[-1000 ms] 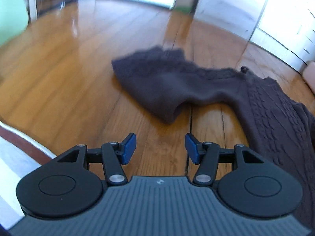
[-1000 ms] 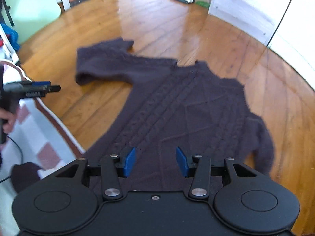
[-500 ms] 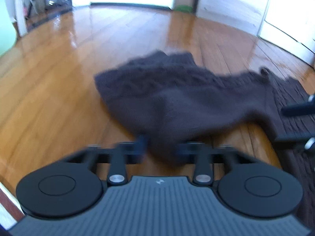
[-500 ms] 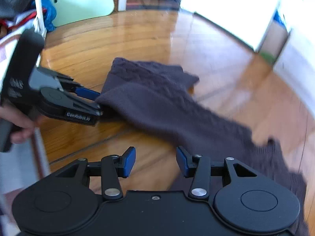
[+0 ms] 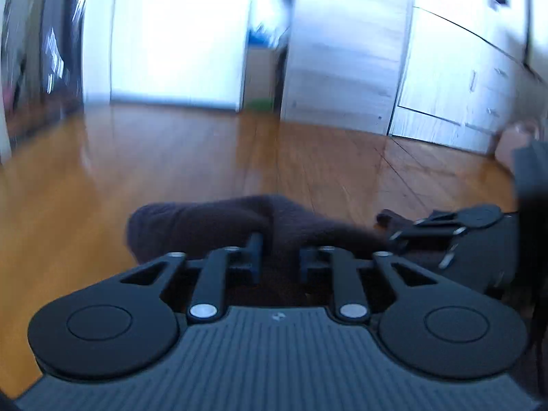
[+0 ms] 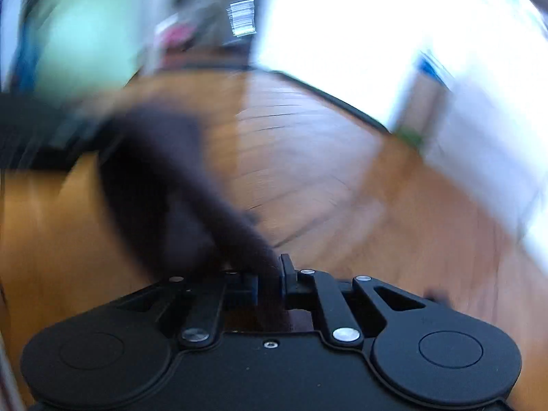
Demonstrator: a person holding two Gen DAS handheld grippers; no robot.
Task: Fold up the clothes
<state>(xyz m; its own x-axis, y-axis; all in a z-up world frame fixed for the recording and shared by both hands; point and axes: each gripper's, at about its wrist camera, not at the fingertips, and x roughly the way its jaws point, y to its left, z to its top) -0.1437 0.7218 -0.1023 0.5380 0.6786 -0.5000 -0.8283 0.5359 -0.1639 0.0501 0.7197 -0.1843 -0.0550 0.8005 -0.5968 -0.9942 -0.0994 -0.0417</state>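
A dark brown cable-knit sweater [image 5: 205,219] lies on the wooden floor, one sleeve raised off it. That sleeve fills the gap of my left gripper [image 5: 281,260], whose jaws are opening while the pads still touch the knit. My right gripper [image 6: 270,281] is closing, and a strip of the sweater [image 6: 164,178] is pinched between its blue pads. In the left wrist view the right gripper [image 5: 394,236] reaches in from the right onto the same fabric. The right wrist view is smeared; the left gripper [image 6: 68,130] is a dark blur at the sleeve's far end.
Glossy wooden floor [image 5: 171,157] stretches ahead of both grippers. White cabinets and doors [image 5: 445,78] line the far right, with a bright doorway [image 5: 178,51] behind. A pale green surface [image 6: 85,34] stands at the upper left of the right wrist view.
My left gripper moved onto the sleeve, closed on it and rose with it. My right gripper swung over from the sweater's body to the sleeve and closed on the fabric.
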